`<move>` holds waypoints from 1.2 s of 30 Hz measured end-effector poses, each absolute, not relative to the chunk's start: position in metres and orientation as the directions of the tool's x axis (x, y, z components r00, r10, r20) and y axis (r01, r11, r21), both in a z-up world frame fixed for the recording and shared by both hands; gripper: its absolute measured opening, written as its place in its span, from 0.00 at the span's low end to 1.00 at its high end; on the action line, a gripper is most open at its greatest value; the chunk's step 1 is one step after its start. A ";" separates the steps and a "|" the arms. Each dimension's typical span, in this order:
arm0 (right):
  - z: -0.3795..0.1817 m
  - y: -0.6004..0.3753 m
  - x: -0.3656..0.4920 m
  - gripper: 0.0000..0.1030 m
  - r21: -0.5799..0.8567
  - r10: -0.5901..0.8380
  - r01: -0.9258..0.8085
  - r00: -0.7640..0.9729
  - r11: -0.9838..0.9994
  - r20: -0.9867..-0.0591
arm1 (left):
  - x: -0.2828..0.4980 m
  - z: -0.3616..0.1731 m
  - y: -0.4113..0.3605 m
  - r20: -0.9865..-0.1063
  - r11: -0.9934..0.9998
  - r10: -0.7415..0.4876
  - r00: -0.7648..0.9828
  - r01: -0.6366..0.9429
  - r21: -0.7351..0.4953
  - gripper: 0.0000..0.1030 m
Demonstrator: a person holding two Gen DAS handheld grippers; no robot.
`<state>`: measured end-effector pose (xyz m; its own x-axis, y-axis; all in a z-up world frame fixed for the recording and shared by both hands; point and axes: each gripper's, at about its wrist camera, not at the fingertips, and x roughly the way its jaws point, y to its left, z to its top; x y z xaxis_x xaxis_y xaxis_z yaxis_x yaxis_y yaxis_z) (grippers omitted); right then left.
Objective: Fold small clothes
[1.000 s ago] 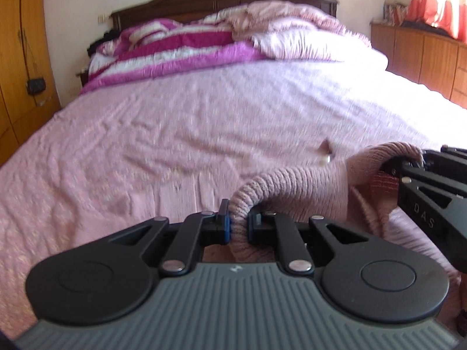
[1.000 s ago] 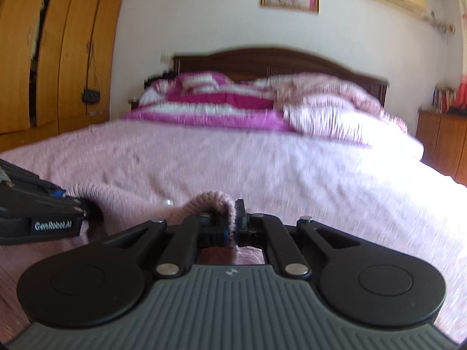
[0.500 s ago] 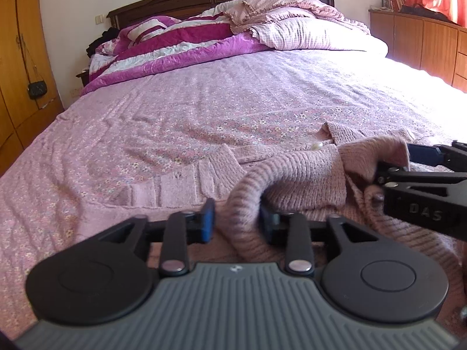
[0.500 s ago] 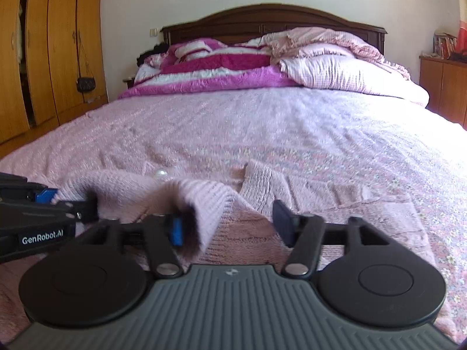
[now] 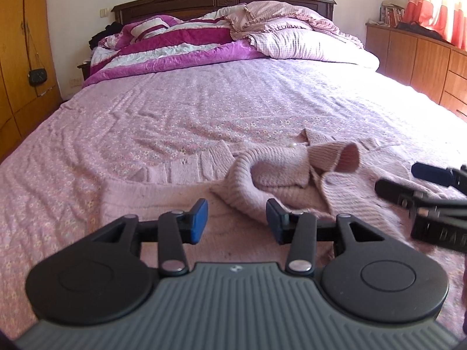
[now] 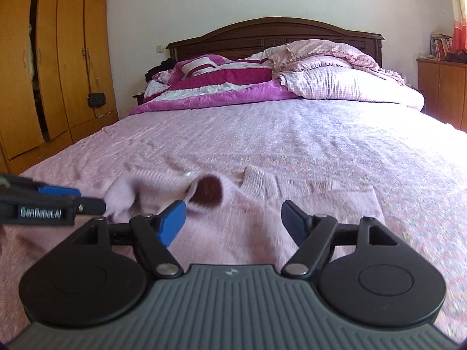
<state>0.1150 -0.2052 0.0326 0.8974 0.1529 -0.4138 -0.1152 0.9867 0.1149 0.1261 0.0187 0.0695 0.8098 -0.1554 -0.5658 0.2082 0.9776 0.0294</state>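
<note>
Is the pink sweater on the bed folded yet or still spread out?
Partly folded. The sweater has both sleeves laid loosely across its body, which lies flat on the bed; the sleeves look bunched, not neat.

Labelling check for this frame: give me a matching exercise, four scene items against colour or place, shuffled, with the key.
Items:
1. knit sweater
2. gripper pads
3. headboard
4. small black bag

Descriptions:
A. dark brown wood, at the far end of the bed
B. hanging on the wardrobe door
C. pale pink, lying on the bedspread
D. blue

Pairs: 1-C, 2-D, 3-A, 4-B

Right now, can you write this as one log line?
left gripper: opening, empty | right gripper: opening, empty | pink sweater: lying on bed
</note>
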 end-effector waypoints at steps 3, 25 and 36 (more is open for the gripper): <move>0.030 -0.200 0.094 0.79 0.097 0.156 -0.126 0.895 0.987 -0.418 | 0.114 0.070 0.018 -0.574 0.977 -0.154 0.804 0.210 0.032 0.45; -0.006 -0.128 0.022 0.68 -0.346 0.155 -0.325 0.886 0.880 -0.438 | 0.074 0.048 0.041 -0.648 0.989 -0.114 0.753 0.148 -0.003 0.45; -0.017 -0.128 0.028 0.18 -0.370 0.107 -0.308 0.874 0.876 -0.474 | 0.071 0.044 0.042 -0.653 0.988 -0.117 0.748 0.155 0.001 0.45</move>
